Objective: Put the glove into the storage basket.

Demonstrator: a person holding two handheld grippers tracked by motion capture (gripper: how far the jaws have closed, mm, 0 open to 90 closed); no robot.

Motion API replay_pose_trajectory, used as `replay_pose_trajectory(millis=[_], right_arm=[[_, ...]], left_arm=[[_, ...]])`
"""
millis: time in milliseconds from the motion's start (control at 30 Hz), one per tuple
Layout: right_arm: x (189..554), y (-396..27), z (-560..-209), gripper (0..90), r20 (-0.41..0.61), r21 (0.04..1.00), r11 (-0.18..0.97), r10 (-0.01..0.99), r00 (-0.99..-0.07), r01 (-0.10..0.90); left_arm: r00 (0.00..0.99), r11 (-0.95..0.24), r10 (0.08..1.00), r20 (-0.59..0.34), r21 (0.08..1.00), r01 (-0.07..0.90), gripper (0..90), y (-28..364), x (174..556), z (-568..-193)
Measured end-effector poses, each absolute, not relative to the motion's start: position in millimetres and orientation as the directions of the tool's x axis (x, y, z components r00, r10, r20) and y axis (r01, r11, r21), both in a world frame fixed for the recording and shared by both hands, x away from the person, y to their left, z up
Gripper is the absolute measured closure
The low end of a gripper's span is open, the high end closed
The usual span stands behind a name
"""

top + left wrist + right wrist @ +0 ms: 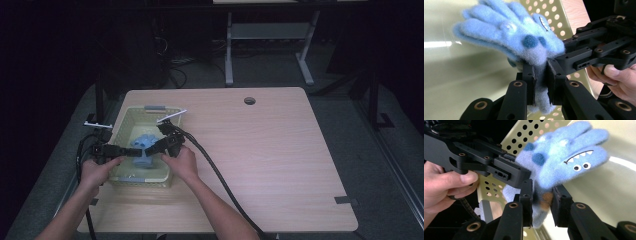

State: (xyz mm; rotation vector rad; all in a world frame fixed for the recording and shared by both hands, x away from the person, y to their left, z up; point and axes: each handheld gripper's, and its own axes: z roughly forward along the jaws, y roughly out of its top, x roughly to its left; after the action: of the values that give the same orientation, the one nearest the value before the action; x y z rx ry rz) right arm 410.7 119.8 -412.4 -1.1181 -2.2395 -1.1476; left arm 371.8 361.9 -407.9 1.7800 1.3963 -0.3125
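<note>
The left gripper (540, 82) is pinching the cuff of a blue glove (519, 37) tight between its fingers, while the right gripper (542, 200) is standing slightly wider, its fingers barely touching that cuff, likely handing over. The glove is hanging inside the basket (125, 120) on the worktop (280, 150); its cuff end is hiding behind the fingers.

The left gripper (540, 82) clamps the cuff of a fuzzy blue glove (511, 32), whose fingers fan up and left above the pale green perforated basket (554, 15). Right of the glove, the right gripper (596, 50) reaches in, held by a hand (617, 78).
</note>
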Motion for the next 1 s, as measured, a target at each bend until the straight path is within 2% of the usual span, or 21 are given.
replay_pose_trajectory(millis=[133, 300, 433, 567, 700, 867, 1000], right_arm=[[412, 111, -406, 71.9, 0.607, 0.51, 0.345, 0.504, -0.614, 0.788], [407, 101, -397, 71.3, 0.605, 0.521, 0.341, 0.499, -0.62, 0.782], [403, 95, -393, 71.4, 0.608, 0.53, 0.333, 0.493, -0.623, 0.78], [402, 88, -392, 69.8, 0.623, 0.533, 0.316, 0.482, -0.616, 0.785], [401, 84, -391, 69.6, 0.626, 0.534, 0.314, 0.477, -0.616, 0.785], [400, 82, -388, 69.1, 0.637, 0.542, 0.297, 0.465, -0.615, 0.786], [400, 80, -386, 69.1, 0.644, 0.546, 0.286, 0.457, -0.613, 0.788]], left_arm=[[0.369, -0.134, 0.759, -0.537, 0.426, 0.895, 77.7, 353, 374, -407], [0.395, -0.269, 0.826, -0.402, 0.334, 0.903, 75.1, 333, 381, -411], [0.41, -0.307, 0.847, -0.339, 0.317, 0.897, 71.6, 329, 384, -411], [0.398, -0.296, 0.863, -0.313, 0.326, 0.898, 64.9, 332, 383, -408], [0.381, -0.271, 0.872, -0.307, 0.344, 0.899, 64.1, 338, 385, -399], [0.391, -0.273, 0.877, -0.278, 0.38, 0.884, 70.1, 341, 386, -387], [0.393, -0.298, 0.88, -0.266, 0.335, 0.894, 73.4, 334, 389, -397]])
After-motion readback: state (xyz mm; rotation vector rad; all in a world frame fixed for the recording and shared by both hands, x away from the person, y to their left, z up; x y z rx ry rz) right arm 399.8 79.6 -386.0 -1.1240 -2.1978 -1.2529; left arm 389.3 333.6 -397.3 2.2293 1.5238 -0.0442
